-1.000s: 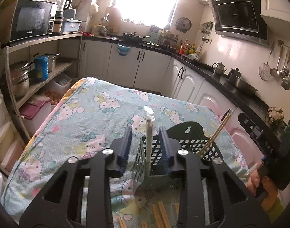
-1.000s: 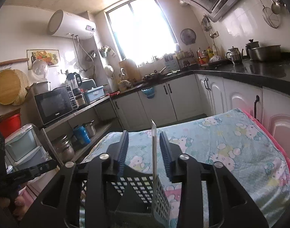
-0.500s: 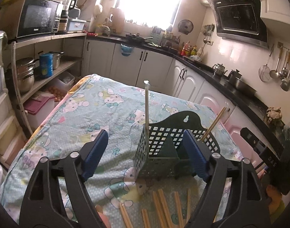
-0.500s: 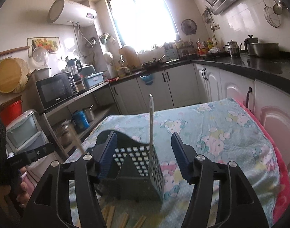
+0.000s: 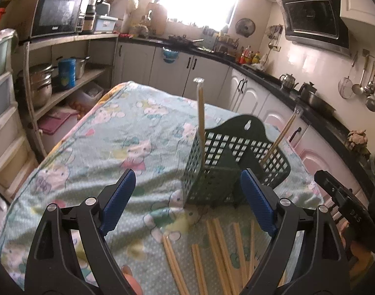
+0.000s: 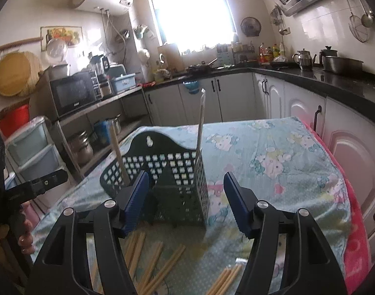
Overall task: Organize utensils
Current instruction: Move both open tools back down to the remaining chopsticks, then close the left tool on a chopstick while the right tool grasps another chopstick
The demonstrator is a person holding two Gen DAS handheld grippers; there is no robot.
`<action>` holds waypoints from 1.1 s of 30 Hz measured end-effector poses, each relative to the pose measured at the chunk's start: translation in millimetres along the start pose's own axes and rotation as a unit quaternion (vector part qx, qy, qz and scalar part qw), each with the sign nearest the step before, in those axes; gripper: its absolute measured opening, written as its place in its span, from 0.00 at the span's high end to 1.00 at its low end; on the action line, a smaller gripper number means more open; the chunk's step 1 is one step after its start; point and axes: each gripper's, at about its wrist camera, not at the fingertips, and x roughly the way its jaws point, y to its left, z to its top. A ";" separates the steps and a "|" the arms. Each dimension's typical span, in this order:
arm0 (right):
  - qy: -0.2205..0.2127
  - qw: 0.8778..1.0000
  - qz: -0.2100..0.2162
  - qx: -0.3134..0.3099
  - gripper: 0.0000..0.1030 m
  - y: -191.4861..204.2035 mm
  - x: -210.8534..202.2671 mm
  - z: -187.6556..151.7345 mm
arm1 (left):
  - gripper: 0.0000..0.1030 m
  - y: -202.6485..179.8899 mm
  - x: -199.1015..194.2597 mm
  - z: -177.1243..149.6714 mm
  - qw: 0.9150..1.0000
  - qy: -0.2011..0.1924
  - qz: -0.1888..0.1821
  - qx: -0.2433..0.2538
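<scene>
- My left gripper (image 5: 187,198) is opening; its blue pads (image 5: 117,198) stand wide apart with nothing pressed between them.
- Between those pads, farther out on the cloth, I see the dark green utensil basket (image 5: 226,169), a perforated holder with a raised back plate and a hanging hole.
- My right gripper (image 6: 185,200) is opening as well, not as wide as the left, and it holds nothing; the basket's near corner sits in the gap between its pads, untouched as far as I can tell.
- One chopstick (image 5: 201,120) stands almost upright in the compartment at one end of the basket.
- A second chopstick (image 5: 282,135) leans outward from the compartment at the other end, tip tilted away from the first.
- In the right wrist view the upright one (image 6: 200,125) is at the basket's right edge and the leaning one (image 6: 118,152) at its left.
- Loose chopsticks (image 5: 219,253) lie scattered flat on the cloth just in front of the basket, near my grippers, pointing various ways.
- The table is covered by a pale teal cartoon-print tablecloth (image 5: 118,132), and the basket rests on it near its front half.
- A hand (image 6: 25,236) grips the left tool's handle at the left edge of the right wrist view.
</scene>
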 end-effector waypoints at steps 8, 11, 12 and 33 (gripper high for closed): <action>0.042 0.999 0.003 -0.019 0.41 10.9 7.2 -21.0 | 0.24 9.8 3.3 -24.8 0.999 0.027 0.016 0.001; 0.056 0.998 0.005 -0.024 0.41 13.5 10.9 -28.8 | 0.24 15.3 5.9 -32.5 0.999 0.038 0.023 0.003; 0.065 0.998 0.005 -0.025 0.41 14.8 13.7 -32.5 | 0.24 17.6 6.7 -35.9 0.999 0.042 0.025 0.003; 0.223 0.974 -0.007 -0.031 0.41 31.0 79.1 -84.3 | 0.41 36.2 36.1 -92.1 0.990 0.143 0.010 -0.013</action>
